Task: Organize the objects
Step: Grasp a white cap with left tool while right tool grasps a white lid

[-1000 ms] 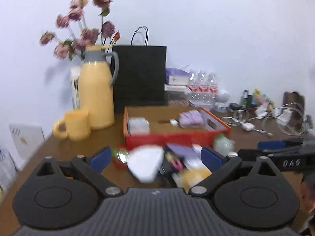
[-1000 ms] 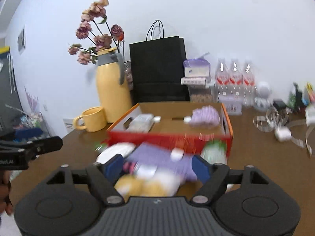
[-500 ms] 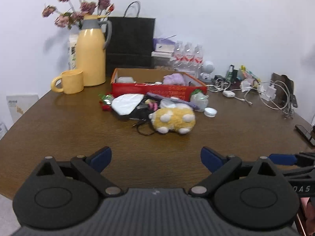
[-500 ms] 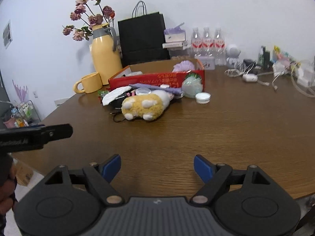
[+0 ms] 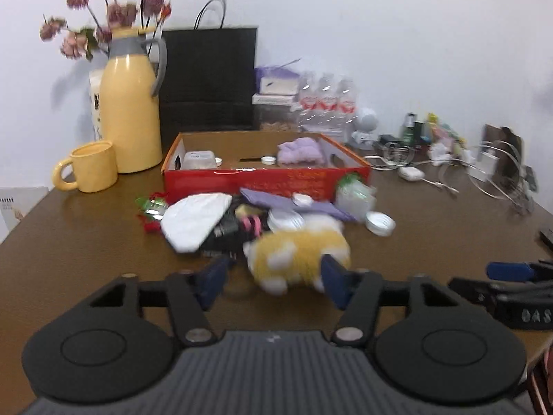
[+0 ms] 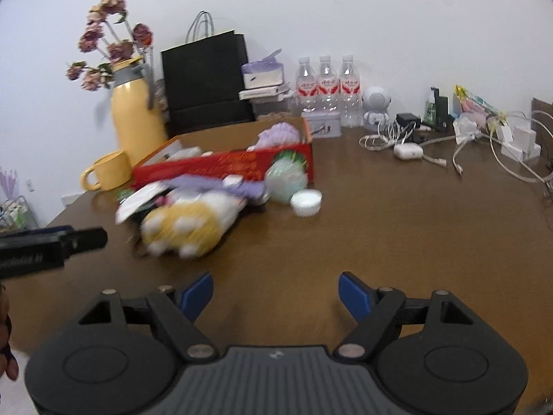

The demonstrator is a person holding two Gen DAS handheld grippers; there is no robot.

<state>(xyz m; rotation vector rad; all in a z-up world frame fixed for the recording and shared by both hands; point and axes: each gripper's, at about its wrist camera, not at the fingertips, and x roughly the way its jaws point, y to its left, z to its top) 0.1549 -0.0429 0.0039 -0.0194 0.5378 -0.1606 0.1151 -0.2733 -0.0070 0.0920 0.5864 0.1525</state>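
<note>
A yellow and white plush toy [image 5: 297, 256] lies on the brown table [image 5: 86, 242] at the near edge of a pile in front of the red cardboard box [image 5: 266, 180]. My left gripper [image 5: 273, 282] reaches around the toy and its jaws are closing. The right pad overlaps the toy's side, while the left pad stands apart from it. The pile holds a white pouch [image 5: 197, 221], a purple cloth [image 5: 287, 202], a white lid [image 5: 380, 223] and a green and white ball [image 5: 356, 193]. My right gripper [image 6: 274, 294] is open over bare table, right of the toy [image 6: 190, 224].
A yellow jug [image 5: 129, 117] with flowers, a yellow mug [image 5: 91, 166] and a black paper bag [image 5: 207, 79] stand behind the box. Water bottles [image 6: 326, 86], a small white robot figure [image 6: 376, 103] and tangled cables with chargers [image 6: 414, 148] fill the back right.
Since half a second ago both grippers have come forward toward the pile. The left jaws have narrowed with the plush toy between them. The right jaws stay wide.
</note>
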